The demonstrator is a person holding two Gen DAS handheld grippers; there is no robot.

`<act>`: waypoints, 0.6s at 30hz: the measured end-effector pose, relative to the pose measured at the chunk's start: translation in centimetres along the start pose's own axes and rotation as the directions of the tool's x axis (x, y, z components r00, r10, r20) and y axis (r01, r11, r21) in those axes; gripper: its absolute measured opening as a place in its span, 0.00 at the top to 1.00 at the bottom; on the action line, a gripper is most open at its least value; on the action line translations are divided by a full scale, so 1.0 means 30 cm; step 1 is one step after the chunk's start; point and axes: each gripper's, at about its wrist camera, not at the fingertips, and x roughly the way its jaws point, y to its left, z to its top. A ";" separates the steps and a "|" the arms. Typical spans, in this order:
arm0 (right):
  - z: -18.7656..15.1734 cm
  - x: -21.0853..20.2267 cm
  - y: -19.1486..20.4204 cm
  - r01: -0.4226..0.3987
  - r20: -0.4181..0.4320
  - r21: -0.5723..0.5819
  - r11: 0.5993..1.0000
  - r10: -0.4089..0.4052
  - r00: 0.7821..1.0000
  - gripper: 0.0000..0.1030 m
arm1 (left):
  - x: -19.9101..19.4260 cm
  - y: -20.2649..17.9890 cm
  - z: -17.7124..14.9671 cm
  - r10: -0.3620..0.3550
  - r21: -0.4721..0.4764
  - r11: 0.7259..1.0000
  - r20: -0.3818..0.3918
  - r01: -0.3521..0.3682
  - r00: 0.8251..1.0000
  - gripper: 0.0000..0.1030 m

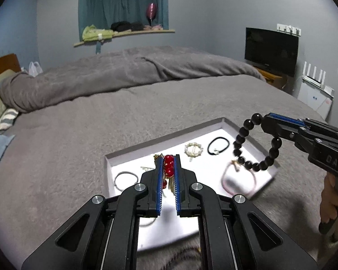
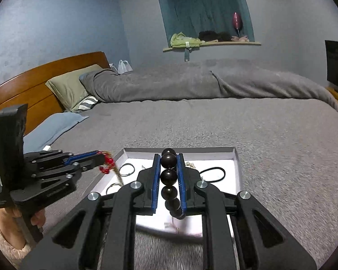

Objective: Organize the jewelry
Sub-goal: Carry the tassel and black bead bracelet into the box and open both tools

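The left gripper (image 1: 168,157) fills the lower middle of its view, tilted down over the tray (image 1: 111,166), pinching a red bead ornament (image 1: 168,165) with gold tassels. The right gripper (image 2: 168,155), likewise angled down, pinches a black bead bracelet (image 1: 256,145) that hangs at right above the tray. The tray sits on a grey bed (image 1: 78,130), holding a pink band (image 1: 238,181), black hair tie (image 1: 218,145), pearl ring (image 1: 193,149) and grey tie (image 1: 125,180).

Dim, bluish room light; fisheye bending at edges, slight blur low down.
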 end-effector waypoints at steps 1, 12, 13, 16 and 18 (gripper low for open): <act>0.000 0.024 -0.005 -0.002 -0.007 0.001 1.000 0.002 1.000 0.86 | 0.033 0.010 0.000 -0.010 -0.011 1.000 -0.014 0.010 1.000 0.91; -0.022 0.167 0.001 -0.083 -0.062 0.028 0.996 0.084 0.994 0.86 | 0.215 0.075 -0.038 -0.149 -0.085 0.986 -0.100 0.141 0.984 0.91; -0.023 0.167 0.002 -0.083 -0.061 0.028 0.996 0.085 0.995 0.86 | 0.215 0.078 -0.036 -0.167 -0.095 0.983 -0.097 0.158 0.981 0.91; -0.030 0.182 -0.002 -0.073 -0.075 0.032 0.997 0.075 0.994 0.86 | 0.224 0.069 -0.045 -0.157 -0.078 0.986 -0.115 0.149 0.981 0.90; -0.040 0.204 -0.011 -0.058 -0.100 0.041 0.998 0.062 0.993 0.86 | 0.250 0.067 -0.058 -0.143 -0.075 0.988 -0.150 0.133 0.978 0.90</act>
